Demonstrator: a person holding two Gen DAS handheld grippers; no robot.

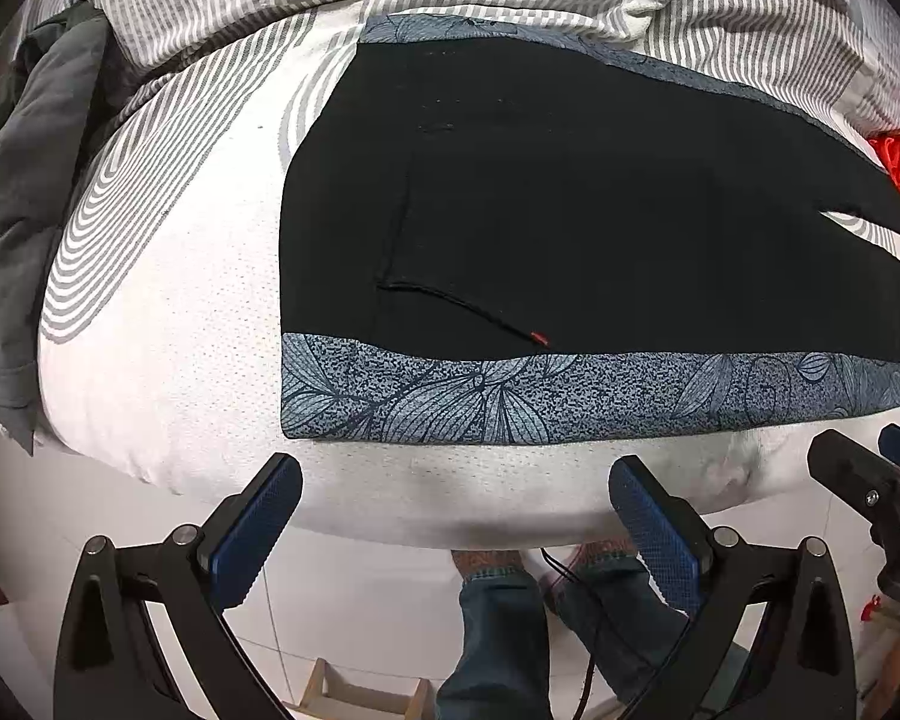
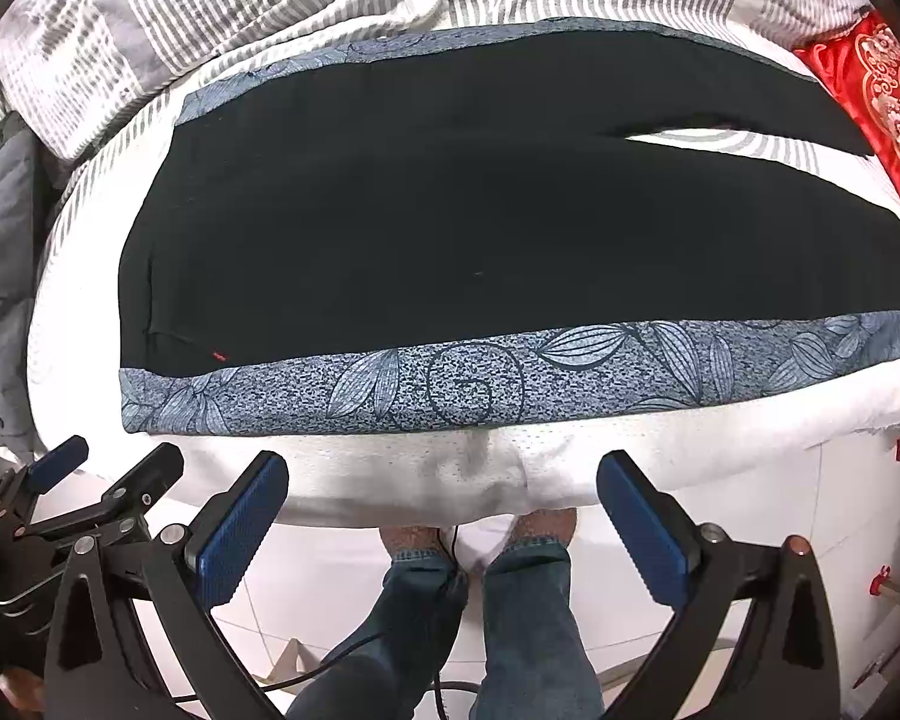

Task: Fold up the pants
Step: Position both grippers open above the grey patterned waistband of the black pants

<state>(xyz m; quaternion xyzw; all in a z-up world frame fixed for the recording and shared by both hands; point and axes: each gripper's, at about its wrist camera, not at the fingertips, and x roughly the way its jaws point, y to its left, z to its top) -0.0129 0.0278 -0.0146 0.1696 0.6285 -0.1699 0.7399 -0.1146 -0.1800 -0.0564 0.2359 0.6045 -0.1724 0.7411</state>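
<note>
Pants (image 1: 570, 210) flat on bed (image 1: 180, 330), both grippers' fingers (image 2: 240, 531) spread

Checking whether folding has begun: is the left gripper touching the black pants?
Apart. In the left wrist view, the left gripper hangs open off the bed edge, with bare white mattress between its jaws and the black pants.
</note>
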